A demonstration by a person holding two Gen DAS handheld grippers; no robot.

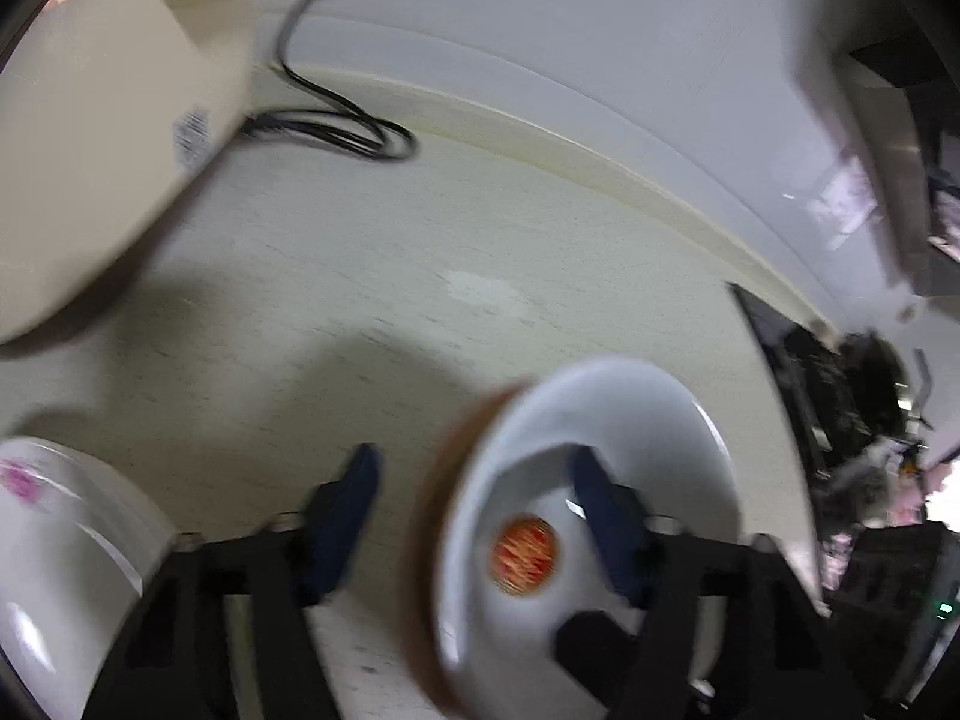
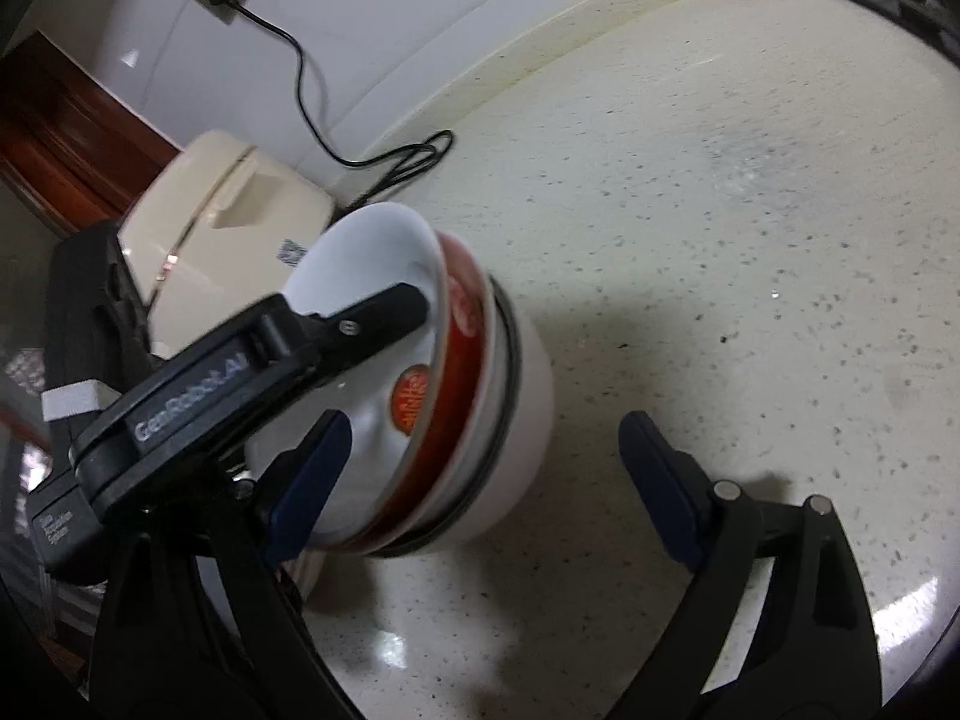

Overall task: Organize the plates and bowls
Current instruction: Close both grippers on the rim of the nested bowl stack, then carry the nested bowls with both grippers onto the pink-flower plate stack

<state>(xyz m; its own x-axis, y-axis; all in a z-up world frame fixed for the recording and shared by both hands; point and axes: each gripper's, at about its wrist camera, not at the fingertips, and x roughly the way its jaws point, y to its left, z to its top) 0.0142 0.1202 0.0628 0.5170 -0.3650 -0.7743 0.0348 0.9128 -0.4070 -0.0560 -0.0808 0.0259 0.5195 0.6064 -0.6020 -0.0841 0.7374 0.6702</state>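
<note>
At the lower middle of the left wrist view, we see the left tongs [image 1: 480,504] straddling the rim of a red-sided bowl [image 1: 612,420], white inside with an orange-red medallion at its bottom. One pad is down inside the bowl. The other stands outside its wall with a strip of tabletop [image 1: 360,252] showing between them, so we read these tongs as partly spread and not yet pinching, though the blur leaves some doubt. A thin rim is the natural place to take such a bowl, which we judge explains the straddle. In the right wrist view the same bowl sits nested in a white bowl with a dark rim band [image 2: 522,396], left of centre on the tabletop. The pair looks tipped toward the upper left, but we cannot tell whether that is real or only the lens. The right tongs [image 2: 486,480] are spread wide and grip nothing, hovering just short of the stack, probably ready to steady it. A white bowl with a pink mark [image 1: 60,540] waits at the lower left, and a cream rice cooker [image 1: 108,150] with its black cord [image 1: 336,126] fills the upper left.
</note>
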